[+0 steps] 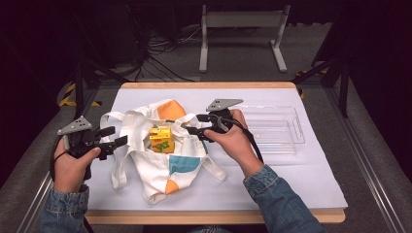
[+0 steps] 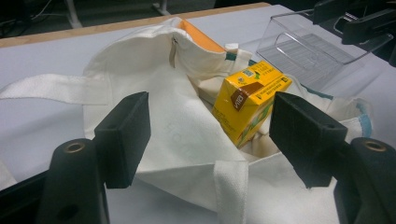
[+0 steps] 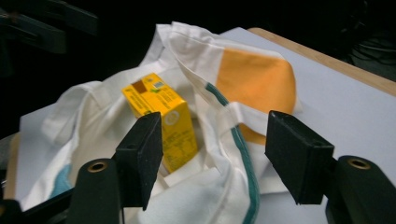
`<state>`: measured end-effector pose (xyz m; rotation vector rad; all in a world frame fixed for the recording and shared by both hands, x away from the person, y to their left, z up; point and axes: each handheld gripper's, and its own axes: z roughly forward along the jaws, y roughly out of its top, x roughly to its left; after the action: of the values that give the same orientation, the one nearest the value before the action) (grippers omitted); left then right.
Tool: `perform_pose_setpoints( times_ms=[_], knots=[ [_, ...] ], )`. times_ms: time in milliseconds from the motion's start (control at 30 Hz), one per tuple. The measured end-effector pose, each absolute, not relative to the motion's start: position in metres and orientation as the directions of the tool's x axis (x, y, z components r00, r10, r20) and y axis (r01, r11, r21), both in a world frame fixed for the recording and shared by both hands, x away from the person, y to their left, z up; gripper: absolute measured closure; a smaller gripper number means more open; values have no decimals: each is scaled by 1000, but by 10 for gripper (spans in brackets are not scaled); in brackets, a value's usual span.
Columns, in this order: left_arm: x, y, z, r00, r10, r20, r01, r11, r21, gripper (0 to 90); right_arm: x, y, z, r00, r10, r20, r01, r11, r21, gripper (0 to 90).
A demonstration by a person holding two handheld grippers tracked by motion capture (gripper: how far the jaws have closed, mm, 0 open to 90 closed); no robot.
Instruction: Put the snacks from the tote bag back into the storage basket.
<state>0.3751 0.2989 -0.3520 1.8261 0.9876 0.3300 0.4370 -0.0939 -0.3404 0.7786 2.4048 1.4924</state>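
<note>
yellow carton [image 1: 162, 139], cream bag [image 1: 145, 174] with orange and teal patches, black tongs [image 1: 190, 127]

White-covered table [image 1: 301, 184]: cloth tote bag [image 1: 145, 165], clear plastic tray [image 1: 279, 131] on it

Carton [image 1: 162, 139] sits in the bag [image 1: 160, 170] mouth. My left gripper [image 1: 116, 136] waits by the bag's left edge; right gripper [image 1: 190, 127], jaws apart, hovers beside carton. Tray [image 1: 296, 127] right.
</note>
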Motion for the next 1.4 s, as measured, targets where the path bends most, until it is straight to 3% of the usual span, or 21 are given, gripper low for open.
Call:
perform_pose_setpoints(
  times_ms=[533, 733, 1400],
  knots=[
    [374, 299, -351, 631, 751, -195, 474, -175, 863, 302, 439, -76, -333, -937, 334, 101, 222, 347, 911, 291],
    [374, 299, -351, 630, 753, -193, 474, -176, 863, 298, 446, -63, -337, -948, 313, 63, 181, 364, 914, 277],
    [375, 299, -352, 629, 753, -193, 474, -175, 863, 280, 463, -19, -377, -947, 304, 105, 224, 388, 894, 213]
  ],
)
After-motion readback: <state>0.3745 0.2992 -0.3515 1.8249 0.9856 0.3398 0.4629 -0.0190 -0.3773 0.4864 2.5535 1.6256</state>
